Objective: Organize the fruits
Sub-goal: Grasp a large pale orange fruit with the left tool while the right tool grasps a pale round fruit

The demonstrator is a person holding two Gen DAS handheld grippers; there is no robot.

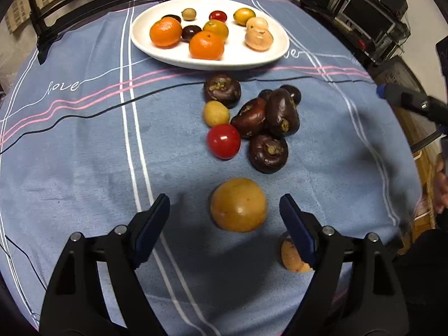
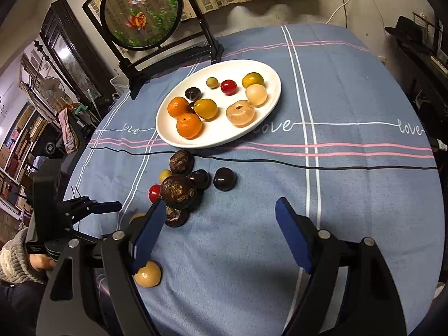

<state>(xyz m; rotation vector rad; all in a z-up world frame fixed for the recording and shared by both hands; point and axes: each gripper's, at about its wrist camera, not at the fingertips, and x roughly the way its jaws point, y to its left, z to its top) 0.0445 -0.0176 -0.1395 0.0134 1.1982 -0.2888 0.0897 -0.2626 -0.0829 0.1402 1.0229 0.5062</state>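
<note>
A white plate [image 1: 173, 56] [image 2: 224, 137] at the far side holds two oranges, yellow, red, dark and pale fruits. Nearer on the blue cloth lies a cluster of dark brown fruits [image 1: 268, 117] [image 2: 179, 190] with a red tomato [image 1: 223, 140] and a small yellow fruit [image 1: 215, 113]. My left gripper [image 1: 224, 200] is open just above the cloth, and a round yellow-orange fruit [image 1: 238, 204] lies between its fingers without touching the pads. A pale orange fruit [image 1: 291, 257] [image 2: 147, 274] is partly hidden behind a finger. My right gripper [image 2: 220, 203] is open with bare cloth between its fingers.
A round picture screen on a black stand [image 2: 140, 14] stands at the table's back left. A black cable [image 2: 308, 166] crosses the cloth in front of the plate. The right wrist view shows the left gripper [image 2: 92, 210] and a hand [image 2: 39, 263] at the table's left edge.
</note>
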